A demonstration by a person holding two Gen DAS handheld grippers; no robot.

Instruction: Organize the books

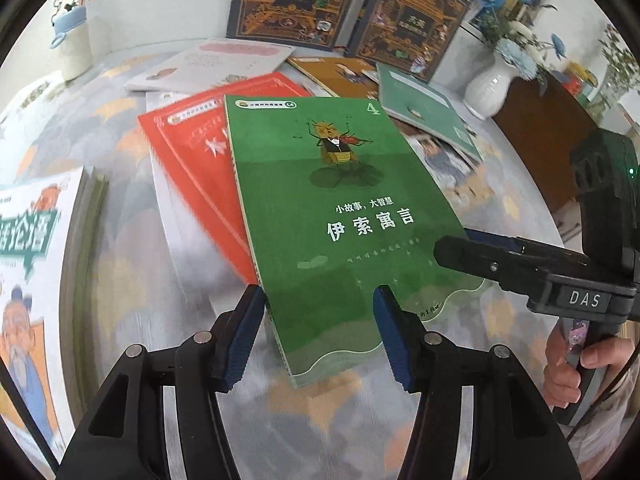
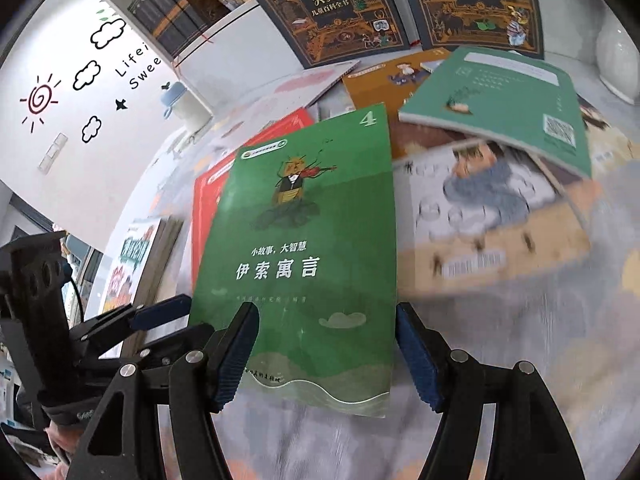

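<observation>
The green book (image 1: 340, 216) lies face up on the worktop (image 1: 132, 280), its far half resting over a red book (image 1: 192, 152).

In the left wrist view the left gripper (image 1: 320, 334) sits at 6 o'clock, its jaws set apart on either side of the green book's near left corner. The left pad (image 1: 244, 336) stands just beside the spine edge, and the right pad (image 1: 394, 336) lies over the cover. Whether either pad presses the book cannot be told. The right gripper (image 1: 472, 252) comes in from 3 o'clock, its fingertips at the book's right edge, held by a hand (image 1: 580, 364) at 4 o'clock.

In the right wrist view the right gripper (image 2: 326, 354) is at 6 o'clock, jaws spread wide, with the green book (image 2: 304, 248) running from the gap up toward 12 o'clock. The left pad (image 2: 236, 360) overlaps the cover and the right pad (image 2: 418, 360) stands just off the book's right edge. No pinch shows. The left gripper (image 2: 160, 316) reaches the book's left edge from 8 o'clock.

A teal book (image 2: 508, 100) lies tilted at 2 o'clock. Two dark books (image 2: 332, 12) stand upright at 12 o'clock.
</observation>
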